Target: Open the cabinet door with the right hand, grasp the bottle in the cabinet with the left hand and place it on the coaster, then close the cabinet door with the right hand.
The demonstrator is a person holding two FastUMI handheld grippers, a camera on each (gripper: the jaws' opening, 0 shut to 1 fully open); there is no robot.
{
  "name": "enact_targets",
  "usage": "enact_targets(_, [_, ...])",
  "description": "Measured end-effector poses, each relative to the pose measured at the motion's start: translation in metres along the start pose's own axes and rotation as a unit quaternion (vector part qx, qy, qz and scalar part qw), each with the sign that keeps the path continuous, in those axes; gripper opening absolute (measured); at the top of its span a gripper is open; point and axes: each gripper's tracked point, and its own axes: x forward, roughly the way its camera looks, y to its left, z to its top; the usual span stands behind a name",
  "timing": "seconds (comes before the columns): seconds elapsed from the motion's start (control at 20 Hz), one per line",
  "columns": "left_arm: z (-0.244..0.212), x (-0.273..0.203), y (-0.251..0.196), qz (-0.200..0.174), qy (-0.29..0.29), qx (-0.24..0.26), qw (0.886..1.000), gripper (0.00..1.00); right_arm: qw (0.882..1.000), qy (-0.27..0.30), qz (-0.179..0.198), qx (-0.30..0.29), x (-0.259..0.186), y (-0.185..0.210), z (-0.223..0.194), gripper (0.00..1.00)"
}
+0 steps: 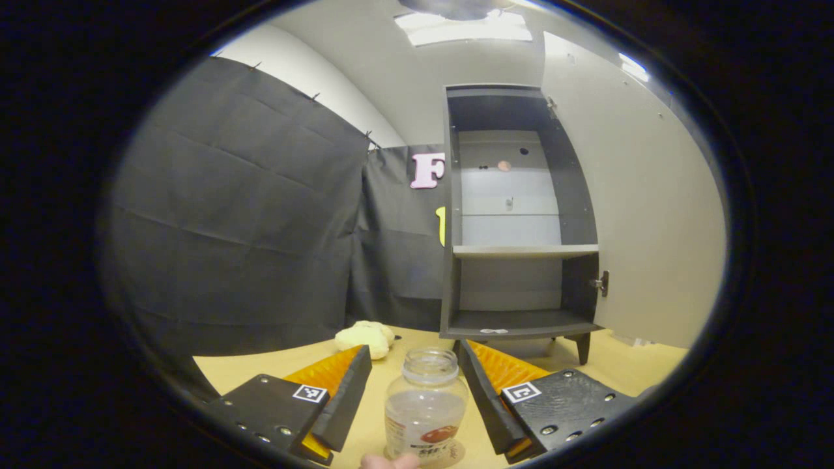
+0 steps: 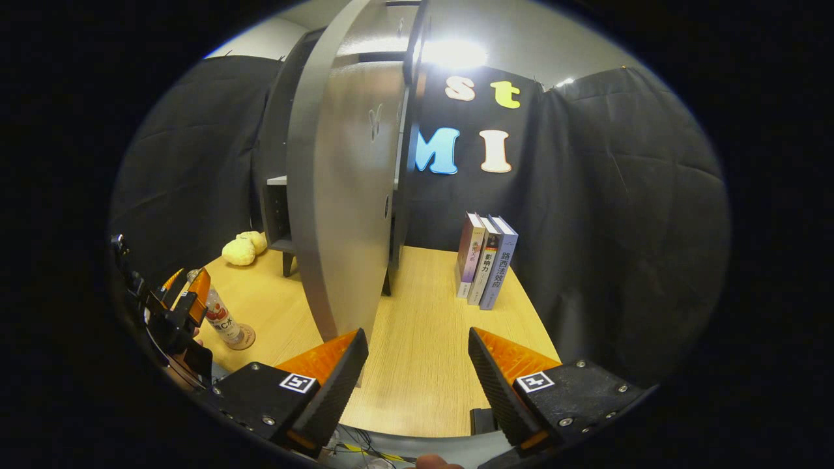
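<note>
bottle (image 1: 426,407): left gripper view, upright on the coaster (image 1: 456,454), between the spread left gripper (image 1: 415,391) fingers, untouched
cabinet door (image 2: 342,195): right gripper view, wide open; right gripper (image 2: 417,381) spread, empty
step: bottle placed; next, push door shut

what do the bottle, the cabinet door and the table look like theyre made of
Bottle: clear plastic or glass, can't tell which; see-through, printed label. Cabinet door: likely painted or laminated board, matte grey, smooth and flat with a soft sheen. Table: wood or wood-look laminate, pale with fine straight grain lines.
</note>
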Motion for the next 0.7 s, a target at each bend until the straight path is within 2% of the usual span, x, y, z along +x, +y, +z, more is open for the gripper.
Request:
enact_targets(0.15, [0.027,0.004,-0.002,-0.01,-0.008,0.005,1.0,0.82,1.0,-0.003,-0.018,0.001,-0.001,-0.01,0.002,0.96])
enact_targets(0.35, [0.09,0.011,-0.009,-0.026,-0.035,0.009,0.999,0.8,0.999,-0.029,-0.024,0.015,-0.003,-0.019,0.022,0.96])
enact_targets(0.45, [0.115,0.017,-0.019,-0.044,-0.029,0.011,0.999,0.83,0.998,-0.045,-0.028,0.021,-0.004,-0.026,0.037,0.96])
enact_targets(0.6, [0.149,0.026,-0.032,-0.064,-0.008,0.01,0.998,0.82,0.997,-0.063,-0.039,0.038,-0.004,-0.04,0.061,0.96])
enact_targets(0.7, [0.182,0.032,-0.036,-0.073,-0.012,0.026,0.997,0.8,0.993,-0.09,-0.045,0.062,-0.009,-0.05,0.089,0.96])
